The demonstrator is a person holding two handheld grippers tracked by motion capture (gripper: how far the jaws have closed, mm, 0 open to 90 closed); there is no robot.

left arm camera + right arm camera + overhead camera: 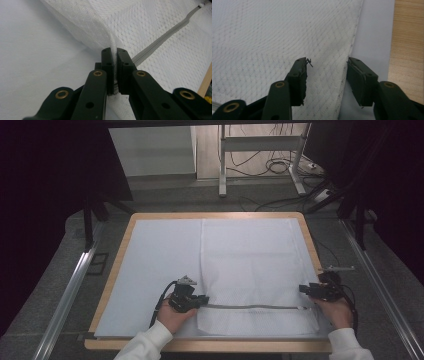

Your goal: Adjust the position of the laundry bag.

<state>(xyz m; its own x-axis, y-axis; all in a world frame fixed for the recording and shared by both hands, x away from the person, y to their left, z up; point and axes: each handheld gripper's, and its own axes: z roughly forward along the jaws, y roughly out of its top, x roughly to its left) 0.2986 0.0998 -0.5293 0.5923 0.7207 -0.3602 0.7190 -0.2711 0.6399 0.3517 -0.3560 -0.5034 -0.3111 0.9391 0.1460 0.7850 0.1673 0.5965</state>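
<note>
Black jaws of the left gripper are pressed together on a raised fold at the edge of the white mesh zippered cover, close to one end of its grey zipper. From above, that cover lies flat on a pale sheet over the wooden table. At the zipper's other end, the right gripper stands wide apart, straddling the cover's side edge and clamping nothing.

White dotted mesh bag, grey zipper
</note>
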